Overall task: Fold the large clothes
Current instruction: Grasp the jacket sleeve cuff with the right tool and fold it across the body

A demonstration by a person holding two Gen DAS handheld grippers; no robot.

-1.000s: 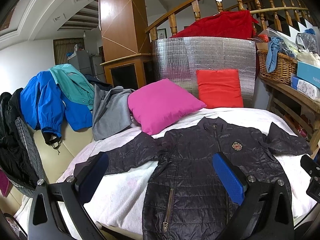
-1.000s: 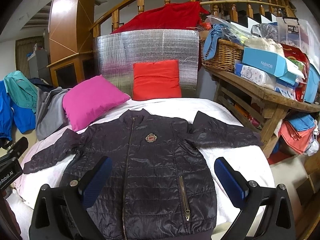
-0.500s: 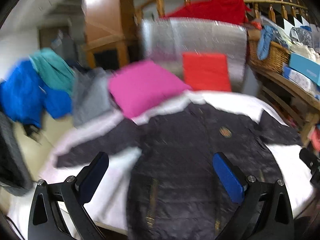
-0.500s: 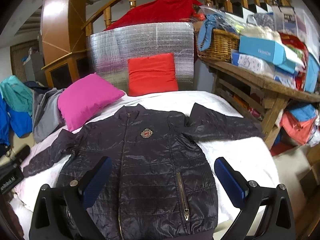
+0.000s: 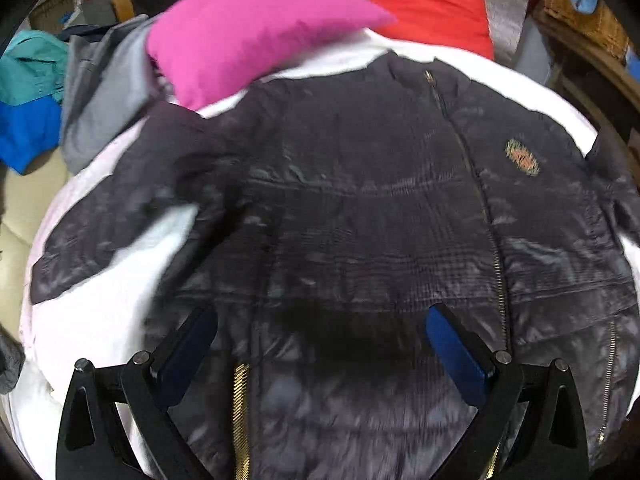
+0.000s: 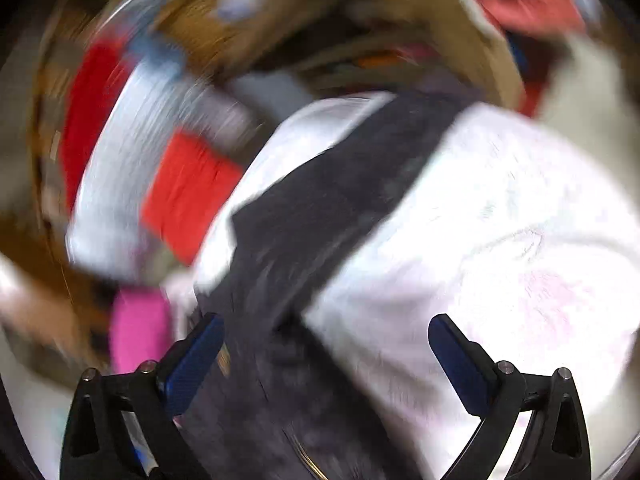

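A dark quilted jacket [image 5: 360, 220] with gold zippers and a chest badge lies flat, front up, on the white-covered bed [image 5: 100, 312]. My left gripper [image 5: 320, 344] is open and empty, close above the jacket's lower left front. In the blurred, tilted right wrist view, the jacket's right sleeve [image 6: 340, 200] stretches away over the white cover [image 6: 500, 240]. My right gripper [image 6: 324, 348] is open and empty, close above where that sleeve meets the body.
A pink pillow [image 5: 248, 28] and a red pillow [image 5: 428, 4] lie at the head of the bed. Grey, teal and blue garments [image 5: 92, 88] hang at the left. A wooden shelf with a basket [image 5: 584, 28] stands at the right.
Both grippers have dropped down close to the jacket. The right gripper has swung right and rolled towards the right sleeve. Both stay open.
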